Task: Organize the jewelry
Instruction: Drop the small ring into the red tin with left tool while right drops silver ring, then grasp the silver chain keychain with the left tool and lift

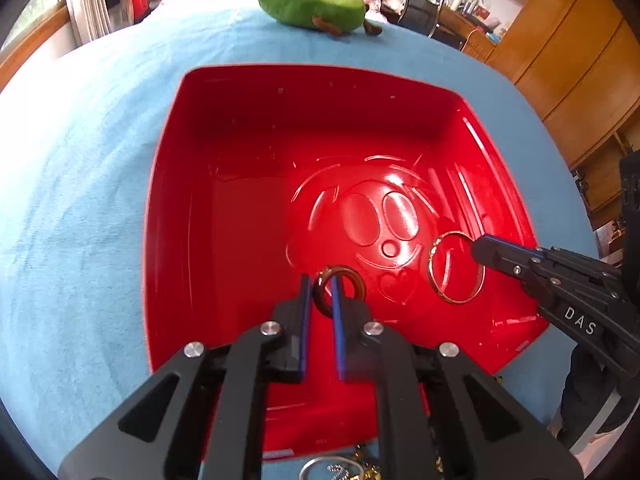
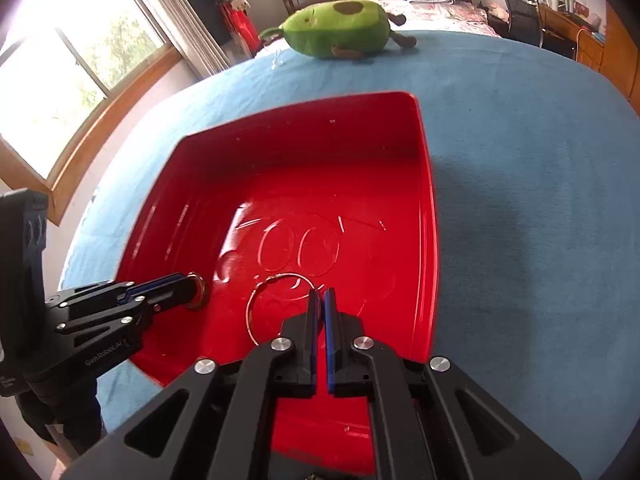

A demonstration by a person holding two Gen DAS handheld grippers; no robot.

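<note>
— What's on the bed, starting at the left?

— A light blue blanket (image 1: pixel 80 184) covers it. In the left wrist view a square, glossy red plastic tray (image 1: pixel 248 120) with a raised cartoon face on its floor sits mid-picture. At six o'clock the left gripper (image 1: pixel 321 286) has its black, blue-lined fingers nipped onto a small, dark brown, thick ring (image 1: pixel 357 280), held above the tray floor.

— And to its right?

— At about four o'clock of the tray, the right gripper (image 1: pixel 478 250) comes in from the edge, its fingers squeezed on the rim of a large, thin gold-coloured bangle (image 1: pixel 436 276), also over the tray floor, near the ring but apart from it.

— Anything outside the tray?

— At twelve o'clock, beyond the far rim, a green avocado-shaped plush toy (image 1: pixel 312 0) lies on the blanket. At six o'clock, under the left gripper, a small heap of silver and gold jewellery (image 1: pixel 340 470) rests on the blanket just beside the near rim.
</note>
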